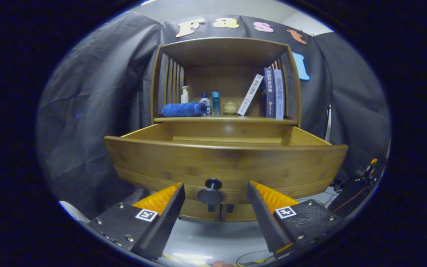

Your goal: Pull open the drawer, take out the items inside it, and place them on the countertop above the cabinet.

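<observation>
Drawer (225, 163) is seen pulled out of the wooden cabinet (225, 52), its long axis running crosswise to the fingers and its front panel turned toward the camera. Round dark knob (210, 192) sits at the middle of that panel, low down, pointing straight back at the gripper (215, 191).

Jaws are spread wide; the knob lies between the fingertips, touched by neither, with a clear gap on each side. Nothing is pinched.

Inside of the drawer is hidden by the front panel; only the upper side walls and back wall are seen, so contents cannot be told.

On the desk above the drawer, under the cabinet's top board: a rolled blue towel (184, 109), long axis crosswise, a white pump bottle (185, 94) behind it, two small bottles (210, 102), a small lidded jar (230, 107), one leaning book (250, 95), and upright books (273, 93) just beside it.
</observation>
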### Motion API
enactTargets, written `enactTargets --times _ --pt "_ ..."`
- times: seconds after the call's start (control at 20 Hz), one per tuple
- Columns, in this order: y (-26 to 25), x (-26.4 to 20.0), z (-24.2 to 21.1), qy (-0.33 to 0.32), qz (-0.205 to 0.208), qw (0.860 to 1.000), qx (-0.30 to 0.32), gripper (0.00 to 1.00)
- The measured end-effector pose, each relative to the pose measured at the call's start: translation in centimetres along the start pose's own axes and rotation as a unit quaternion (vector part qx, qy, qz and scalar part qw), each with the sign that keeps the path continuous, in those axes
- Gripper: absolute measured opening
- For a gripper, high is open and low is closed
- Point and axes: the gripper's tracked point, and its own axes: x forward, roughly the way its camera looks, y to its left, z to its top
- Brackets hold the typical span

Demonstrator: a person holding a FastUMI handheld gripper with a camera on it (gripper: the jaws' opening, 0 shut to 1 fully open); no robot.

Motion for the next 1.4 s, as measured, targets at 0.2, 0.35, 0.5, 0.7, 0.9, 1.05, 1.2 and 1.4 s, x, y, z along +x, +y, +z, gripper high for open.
enactTargets --times 0.2,0.35,0.5,0.7,0.9,1.05,1.2,1.4 --pt "0.4 -0.3 3.7 0.007 -0.002 1.000 -0.006 0.99" --pt "1.0 0.0 7.1 0.005 0.001 1.000 -0.005 0.99" --pt "1.2 0.9 10.3 0.011 -0.013 0.999 0.028 0.99" --pt "1.8 3.8 12.0 0.067 -0.014 0.996 0.059 0.99" --pt "1.2 7.6 8.1 0.208 -0.012 0.977 0.036 1.00" --pt "-1.7 10.8 3.3 0.314 -0.052 0.948 0.019 0.92" --pt "-4.2 12.3 1.9 0.360 -0.088 0.928 -0.026 0.83" --pt "-1.4 14.5 0.4 0.407 -0.042 0.912 -0.012 0.73"
